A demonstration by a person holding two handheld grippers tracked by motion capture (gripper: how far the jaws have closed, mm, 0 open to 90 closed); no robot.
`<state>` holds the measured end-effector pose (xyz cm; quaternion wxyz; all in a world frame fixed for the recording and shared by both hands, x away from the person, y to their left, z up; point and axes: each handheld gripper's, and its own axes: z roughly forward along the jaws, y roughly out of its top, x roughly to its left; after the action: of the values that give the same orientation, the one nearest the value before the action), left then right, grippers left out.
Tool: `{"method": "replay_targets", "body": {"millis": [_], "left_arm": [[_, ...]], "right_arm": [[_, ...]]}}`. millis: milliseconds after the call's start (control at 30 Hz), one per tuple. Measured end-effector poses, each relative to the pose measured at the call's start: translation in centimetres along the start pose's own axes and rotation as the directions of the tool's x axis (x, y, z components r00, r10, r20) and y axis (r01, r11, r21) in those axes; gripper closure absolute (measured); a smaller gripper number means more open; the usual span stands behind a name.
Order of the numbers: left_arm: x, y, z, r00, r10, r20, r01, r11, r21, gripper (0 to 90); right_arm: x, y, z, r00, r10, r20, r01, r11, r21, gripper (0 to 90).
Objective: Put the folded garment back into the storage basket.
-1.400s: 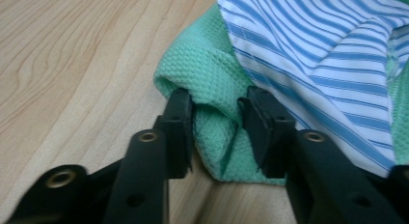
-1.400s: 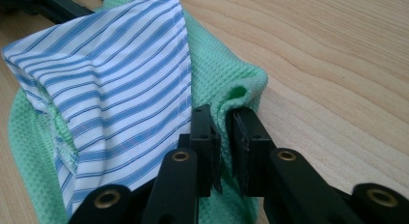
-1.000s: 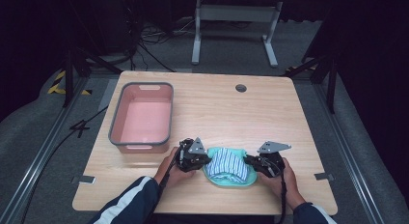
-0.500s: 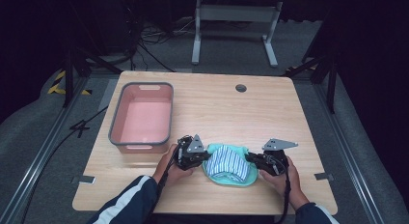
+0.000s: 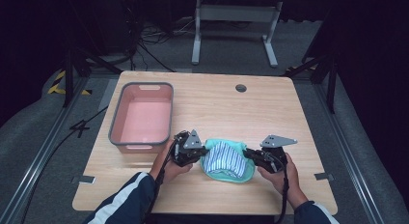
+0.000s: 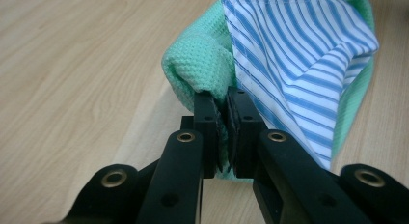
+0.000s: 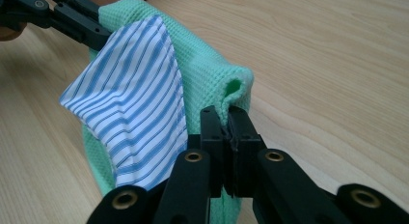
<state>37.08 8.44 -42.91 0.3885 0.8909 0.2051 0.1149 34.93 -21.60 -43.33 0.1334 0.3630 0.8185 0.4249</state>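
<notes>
Each hand-held gripper [image 5: 201, 150] [image 5: 247, 153] pinches the green cloth's [image 5: 243, 171] opposite edges; bare table [image 5: 270, 108] beyond.

a lab or studio: wooden table [image 5: 270, 113] on grey carpet, floor cables [image 5: 144, 38], dark surroundings.

Just beside the left gripper [image 5: 201, 154], on its outer side and slightly farther up the light wooden tabletop [image 5: 289, 118]: a pink plastic tub with a grey rim [image 5: 141, 85]. Well beyond the right gripper [image 5: 248, 155], near the far edge: a round dark cable grommet [image 5: 240, 88]. Farther still, on the grey floor [image 5: 366, 151]: a white metal stand [image 5: 234, 14], loose black cables [image 5: 144, 40], yellow-and-black tape [image 5: 60, 81].
</notes>
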Motion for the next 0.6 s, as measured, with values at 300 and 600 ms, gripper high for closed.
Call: {"method": "replay_targets", "body": {"millis": [300, 600], "left_arm": [[0.8, 0.6, -2.2, 0.9997, -0.004, -0.026, 0.004, 1.0000, -0.002, 84.1], [1.4, 1.3, -4.5, 0.9991, 0.005, -0.042, -0.006, 0.9995, -0.031, 84.2]], "right_arm": [[1.0, 2.2, 0.3, 0.9998, -0.009, -0.020, 0.009, 1.000, 0.004, 87.2], [1.3, 4.4, -0.3, 0.9991, -0.026, -0.035, 0.025, 1.000, -0.016, 87.3]]}}
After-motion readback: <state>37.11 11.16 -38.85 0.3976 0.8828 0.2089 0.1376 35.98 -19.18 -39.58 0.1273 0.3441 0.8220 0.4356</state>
